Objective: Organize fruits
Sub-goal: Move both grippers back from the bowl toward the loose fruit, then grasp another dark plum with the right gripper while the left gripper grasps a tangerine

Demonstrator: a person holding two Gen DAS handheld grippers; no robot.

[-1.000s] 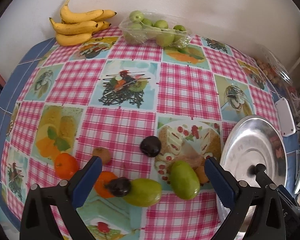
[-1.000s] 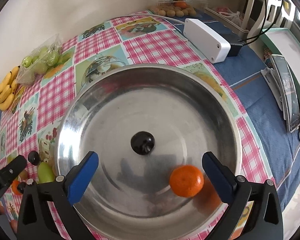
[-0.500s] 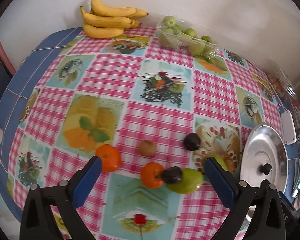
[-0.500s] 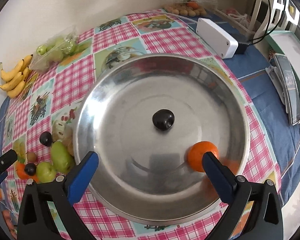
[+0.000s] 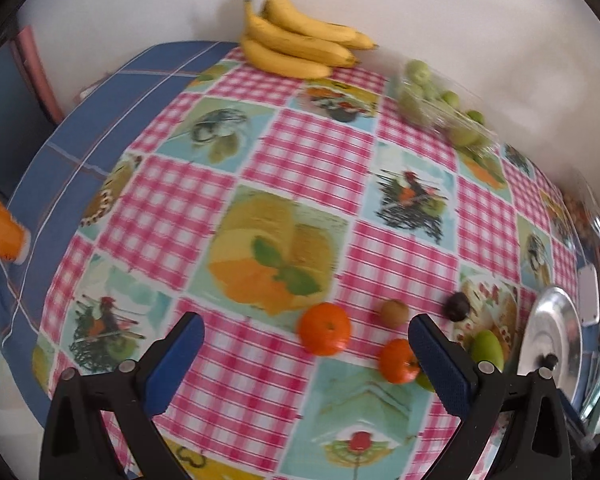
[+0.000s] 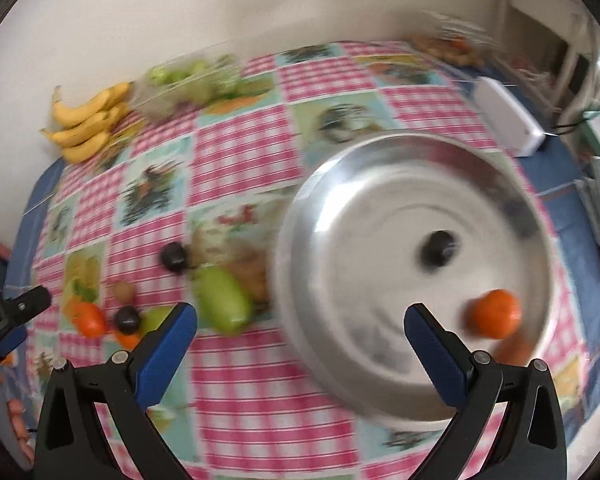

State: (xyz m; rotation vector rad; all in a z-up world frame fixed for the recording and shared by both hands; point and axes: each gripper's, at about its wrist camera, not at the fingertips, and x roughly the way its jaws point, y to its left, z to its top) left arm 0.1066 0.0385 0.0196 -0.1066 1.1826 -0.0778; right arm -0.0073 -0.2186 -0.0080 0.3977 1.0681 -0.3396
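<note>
My left gripper (image 5: 306, 346) and right gripper (image 6: 300, 334) both gape, holding nothing; 1 orange (image 6: 494, 314) sits in the steel pan (image 6: 364, 200), bananas (image 5: 300, 46) far back.

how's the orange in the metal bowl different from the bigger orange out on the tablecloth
The orange in the bowl lies alone near the rim of the metal bowl, blurred; the orange on the tablecloth lies on the pink check beside a smaller orange and a kiwi. Both are round and orange, and no gripper holds either.
</note>
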